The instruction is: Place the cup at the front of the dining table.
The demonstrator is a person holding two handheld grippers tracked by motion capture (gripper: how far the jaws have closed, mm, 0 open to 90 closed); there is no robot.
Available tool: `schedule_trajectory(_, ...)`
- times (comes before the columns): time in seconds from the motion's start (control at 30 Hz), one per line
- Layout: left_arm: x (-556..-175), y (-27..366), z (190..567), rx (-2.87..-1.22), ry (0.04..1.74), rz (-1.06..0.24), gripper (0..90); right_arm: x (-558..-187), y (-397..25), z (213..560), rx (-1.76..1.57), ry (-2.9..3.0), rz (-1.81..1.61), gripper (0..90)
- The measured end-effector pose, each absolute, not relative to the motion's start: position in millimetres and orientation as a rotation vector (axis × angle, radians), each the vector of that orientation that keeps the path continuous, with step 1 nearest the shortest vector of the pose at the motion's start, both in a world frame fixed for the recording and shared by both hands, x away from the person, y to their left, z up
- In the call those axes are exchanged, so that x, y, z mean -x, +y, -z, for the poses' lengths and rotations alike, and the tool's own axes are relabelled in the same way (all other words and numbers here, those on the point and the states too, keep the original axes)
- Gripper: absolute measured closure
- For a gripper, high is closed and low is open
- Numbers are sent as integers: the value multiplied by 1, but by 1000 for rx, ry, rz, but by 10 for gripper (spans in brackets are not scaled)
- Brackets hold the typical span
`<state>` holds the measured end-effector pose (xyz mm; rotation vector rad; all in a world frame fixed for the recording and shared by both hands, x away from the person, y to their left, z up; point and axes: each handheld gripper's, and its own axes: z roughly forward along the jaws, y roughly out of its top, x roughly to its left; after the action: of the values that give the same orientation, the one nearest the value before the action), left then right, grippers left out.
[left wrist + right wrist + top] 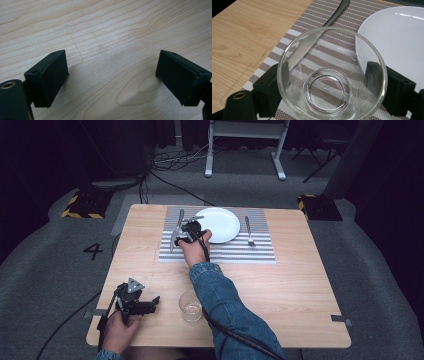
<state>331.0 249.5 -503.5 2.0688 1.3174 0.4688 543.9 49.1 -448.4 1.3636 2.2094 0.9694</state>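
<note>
Light wood counter (pixel 300 290). Striped placemat (pixel 260 251) lies on its far half, directly under the right claw (pixel 187 231), which holds a small glass bowl (pixel 332 75) over it. A second glass (pixel 190 307) stands on bare wood just right of the left claw (pixel 150 304), near the front edge. Wood between that claw's open jaws is bare.
</note>
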Motion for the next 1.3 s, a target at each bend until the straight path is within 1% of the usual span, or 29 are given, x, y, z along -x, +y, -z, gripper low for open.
schedule_trajectory(0.23,-331,249,504,-2069,1317,-468,109,-537,46,438,-1339,2171,-1016,162)
schedule_trajectory(0.67,-332,249,504,-2063,1321,-474,114,-522,29,397,-1281,2157,-1089,167)
schedule_trajectory(1.03,-332,249,504,-2061,1320,-475,115,-504,-12,359,-1193,2138,-1150,171)
schedule_trajectory(1.3,-332,249,504,-2063,1320,-477,115,-490,-45,343,-1158,2127,-1151,175)
